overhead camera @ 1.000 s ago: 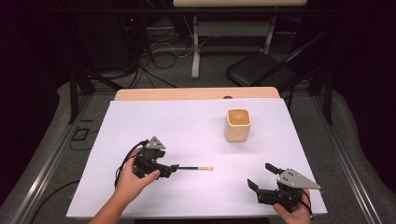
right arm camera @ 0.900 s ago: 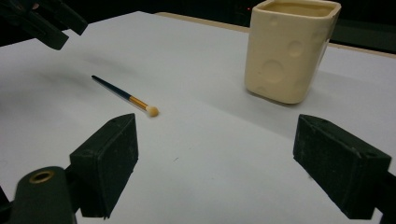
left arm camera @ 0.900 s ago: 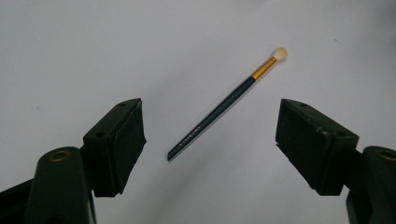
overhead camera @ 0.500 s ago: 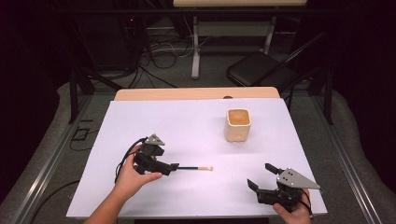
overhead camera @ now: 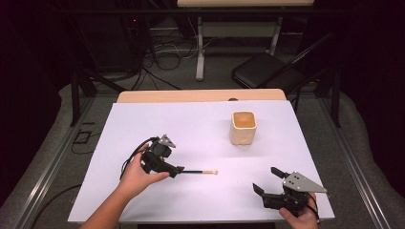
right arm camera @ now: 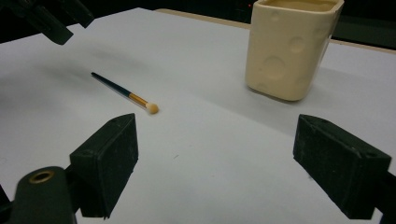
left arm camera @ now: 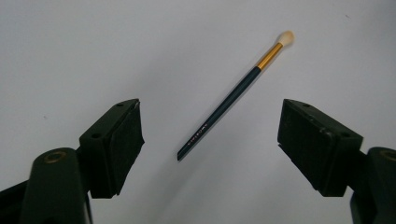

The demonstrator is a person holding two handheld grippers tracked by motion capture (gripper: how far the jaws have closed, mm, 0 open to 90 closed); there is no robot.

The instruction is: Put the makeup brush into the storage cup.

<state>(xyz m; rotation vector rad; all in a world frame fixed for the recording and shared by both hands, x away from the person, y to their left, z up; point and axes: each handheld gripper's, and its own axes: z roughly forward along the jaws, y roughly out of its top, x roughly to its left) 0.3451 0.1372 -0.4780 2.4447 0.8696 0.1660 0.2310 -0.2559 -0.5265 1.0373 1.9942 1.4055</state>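
Observation:
A thin dark-handled brush (overhead camera: 200, 171) with a gold ferrule and a pale tip lies flat on the white table (overhead camera: 191, 124). My left gripper (overhead camera: 177, 169) hovers at its handle end. In the left gripper view the brush (left arm camera: 233, 95) runs away from between the open jaws (left arm camera: 211, 133), untouched by either pad; the jaws have just been closing a little. My right gripper (overhead camera: 265, 179) rests open near the front right edge. In its own view, beyond the open jaws (right arm camera: 219, 140), stand a cream cup (right arm camera: 292, 51) with round dimples and the brush (right arm camera: 123, 93).
The cream cup (overhead camera: 243, 128) stands upright at the right back of the table. A wooden strip (overhead camera: 200, 95) edges the far side. Beyond it are a black chair (overhead camera: 267, 71), cables and table legs on the floor.
The left hand has shifted very slightly at the brush's handle end. Brush, cup and right gripper lie where they were.

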